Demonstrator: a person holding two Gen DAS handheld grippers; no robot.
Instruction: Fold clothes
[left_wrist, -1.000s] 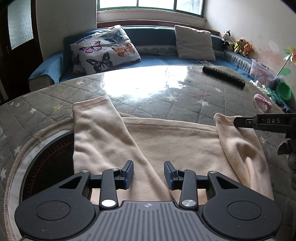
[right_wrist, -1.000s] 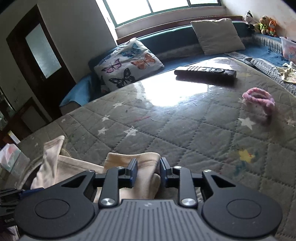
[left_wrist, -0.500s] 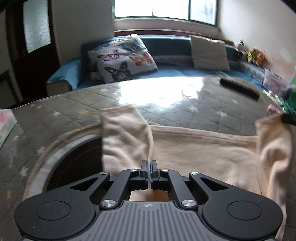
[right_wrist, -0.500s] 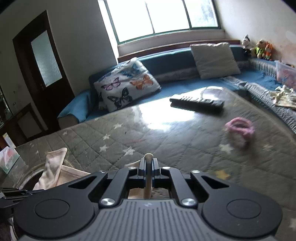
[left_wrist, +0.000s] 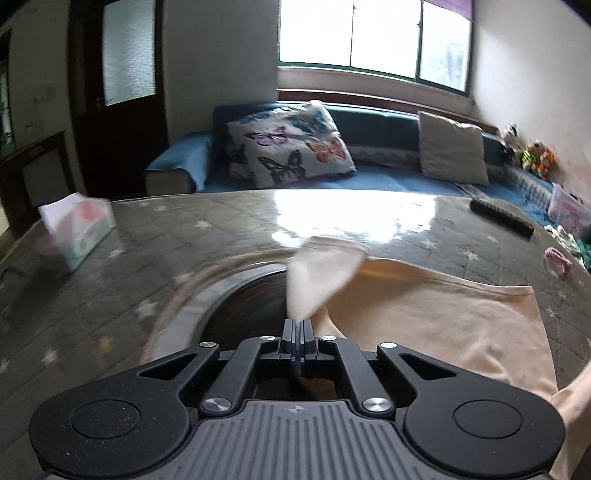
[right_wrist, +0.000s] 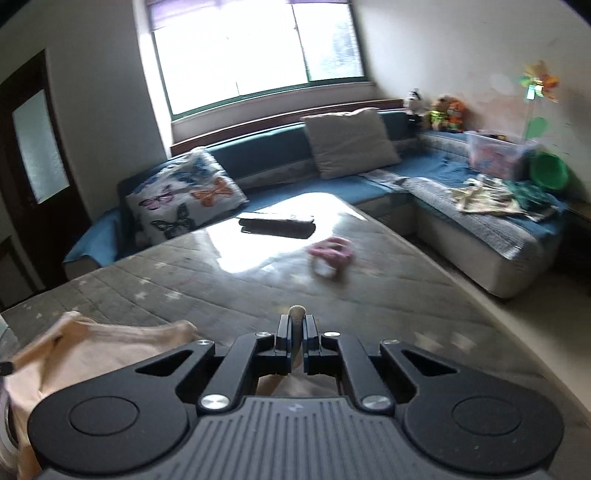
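Your left gripper (left_wrist: 296, 325) clamps the cream garment (left_wrist: 436, 317) | right gripper (right_wrist: 296, 325) pinches its edge | risk: thin hold slips, or cloth snags pink scrunchie (right_wrist: 332, 251).

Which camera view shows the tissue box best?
The left wrist view: the tissue box stands on the table, far left, blurred but whole. The right wrist view does not show it.

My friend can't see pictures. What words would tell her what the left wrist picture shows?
The black left gripper is shut on a lifted flap of a cream fabric garment spread over a grey quilted star-print table. A tissue box sits far left, a black remote control far right, and a butterfly-print cushion rests on the blue sofa behind.
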